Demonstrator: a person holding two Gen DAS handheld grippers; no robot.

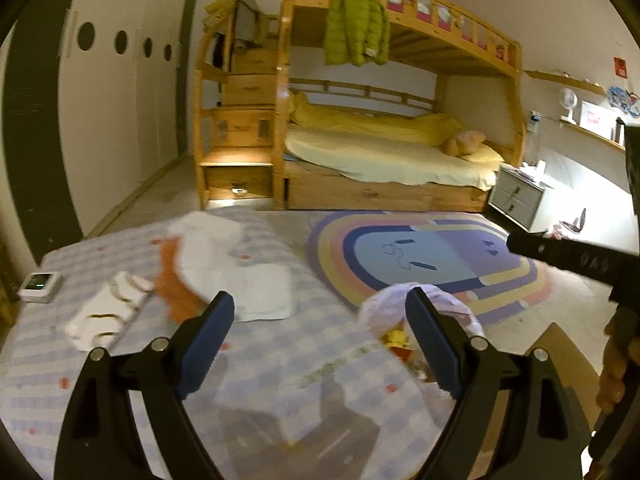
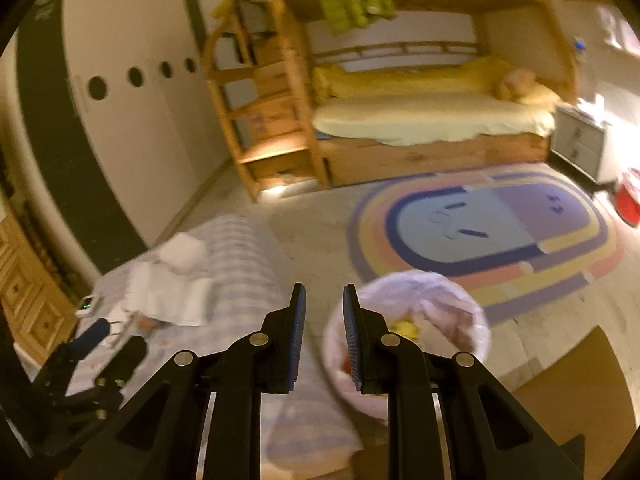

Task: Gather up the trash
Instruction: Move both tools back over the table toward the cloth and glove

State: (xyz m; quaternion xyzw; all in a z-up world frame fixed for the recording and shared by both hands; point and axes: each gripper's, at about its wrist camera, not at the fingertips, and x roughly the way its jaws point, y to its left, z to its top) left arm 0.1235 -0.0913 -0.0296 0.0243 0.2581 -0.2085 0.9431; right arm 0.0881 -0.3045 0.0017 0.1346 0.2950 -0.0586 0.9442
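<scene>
A bin lined with a pale plastic bag (image 1: 420, 312) stands on the floor by the table's right edge, with yellow and red trash inside; it also shows in the right wrist view (image 2: 416, 312). On the checked tablecloth (image 1: 260, 360) lie white crumpled paper (image 1: 208, 248), an orange scrap (image 1: 176, 288) and a white wrapper (image 1: 108, 312). My left gripper (image 1: 320, 336) is open and empty above the table's near right part. My right gripper (image 2: 324, 336) hovers over the table edge beside the bin, jaws a little apart, holding nothing.
A small white device with a green screen (image 1: 38, 286) sits at the table's left edge. A rainbow rug (image 1: 432, 256) covers the floor before a wooden bunk bed (image 1: 380, 152). A cardboard box (image 1: 560, 360) stands right of the bin. A grey nightstand (image 1: 516, 196) stands at the right.
</scene>
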